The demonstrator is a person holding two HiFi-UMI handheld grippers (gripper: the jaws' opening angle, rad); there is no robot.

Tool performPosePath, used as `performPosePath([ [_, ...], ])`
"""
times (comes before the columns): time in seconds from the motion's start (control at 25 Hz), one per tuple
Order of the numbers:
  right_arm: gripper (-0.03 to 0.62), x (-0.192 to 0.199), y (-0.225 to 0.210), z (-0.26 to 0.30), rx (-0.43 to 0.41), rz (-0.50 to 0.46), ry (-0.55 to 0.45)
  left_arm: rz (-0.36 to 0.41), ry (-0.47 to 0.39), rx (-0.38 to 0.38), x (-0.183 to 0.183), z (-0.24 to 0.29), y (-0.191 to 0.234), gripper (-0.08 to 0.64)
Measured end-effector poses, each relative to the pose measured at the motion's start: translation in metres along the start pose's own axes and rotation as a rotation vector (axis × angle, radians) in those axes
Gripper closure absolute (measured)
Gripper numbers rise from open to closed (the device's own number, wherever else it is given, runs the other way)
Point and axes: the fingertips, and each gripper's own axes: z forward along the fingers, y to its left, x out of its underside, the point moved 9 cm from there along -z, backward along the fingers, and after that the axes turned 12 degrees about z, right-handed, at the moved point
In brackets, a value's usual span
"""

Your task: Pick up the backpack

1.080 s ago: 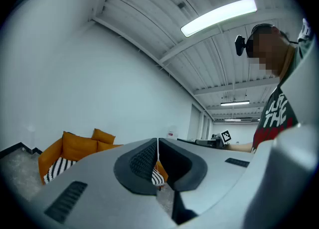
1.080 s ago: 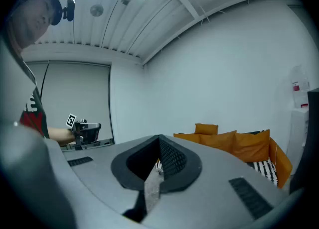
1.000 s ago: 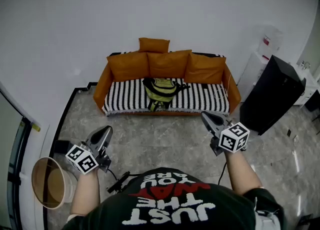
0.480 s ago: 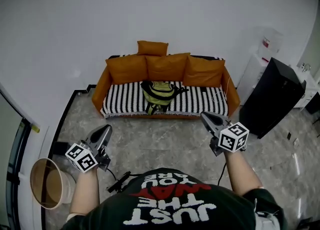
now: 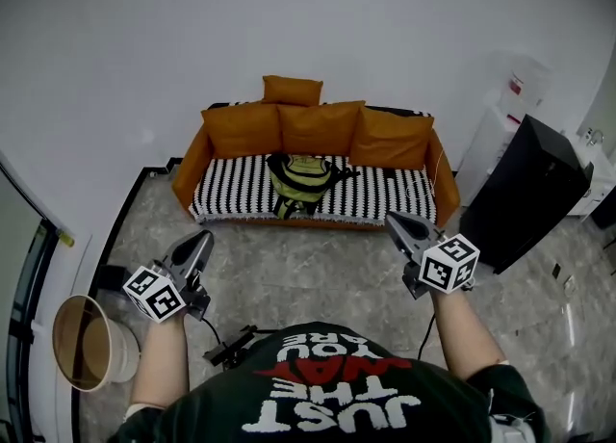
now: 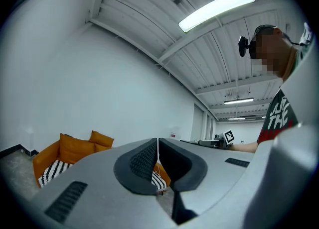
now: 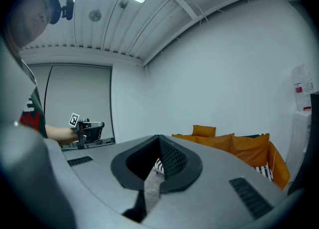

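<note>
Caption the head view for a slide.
Left gripper and right gripper, both shut, face a green backpack on an orange sofa.

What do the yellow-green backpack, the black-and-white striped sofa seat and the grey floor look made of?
Yellow-green backpack: soft fabric, probably nylon; it slumps, with dark straps. Black-and-white striped sofa seat: matte textile cover, weave too small to tell. Grey floor: stone or tile, judging by its mottled veining.

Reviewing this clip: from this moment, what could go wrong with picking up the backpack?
1. The left gripper and right gripper are both shut and empty, well short of the backpack; reaching in without opening would probably only nudge it.
2. Its straps appear to hang over the front edge of the sofa and might snag or swing when lifted.
</note>
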Motion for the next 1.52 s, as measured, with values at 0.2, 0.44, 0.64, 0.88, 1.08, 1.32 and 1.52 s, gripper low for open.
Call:
performPosePath([
  [0.2,0.566,0.001,-0.025,0.005,0.002,0.015,0.008,-0.018,0.025,0.003,0.011,0.025,0.0,0.54],
  [0.44,0.566,0.004,-0.038,0.049,0.016,0.03,0.031,-0.043,0.037,0.024,0.025,0.044,0.045,0.54],
  [0.64,0.566,0.001,-0.044,0.123,0.053,0.012,0.047,-0.074,0.028,0.065,0.048,0.067,0.126,0.54],
  [0.88,0.566,-0.026,-0.049,0.235,0.11,0.013,0.032,-0.11,0.029,0.141,0.054,0.118,0.258,0.54],
  [1.08,0.566,-0.052,-0.059,0.315,0.156,0.034,0.002,-0.106,0.051,0.187,0.045,0.151,0.354,0.54],
  [1.32,0.566,-0.06,-0.094,0.371,0.203,0.074,0.022,-0.133,0.102,0.228,0.063,0.203,0.416,0.54],
  [1.52,0.566,-0.062,-0.143,0.393,0.199,0.107,0.031,-0.12,0.167,0.269,0.089,0.254,0.429,0.54],
])
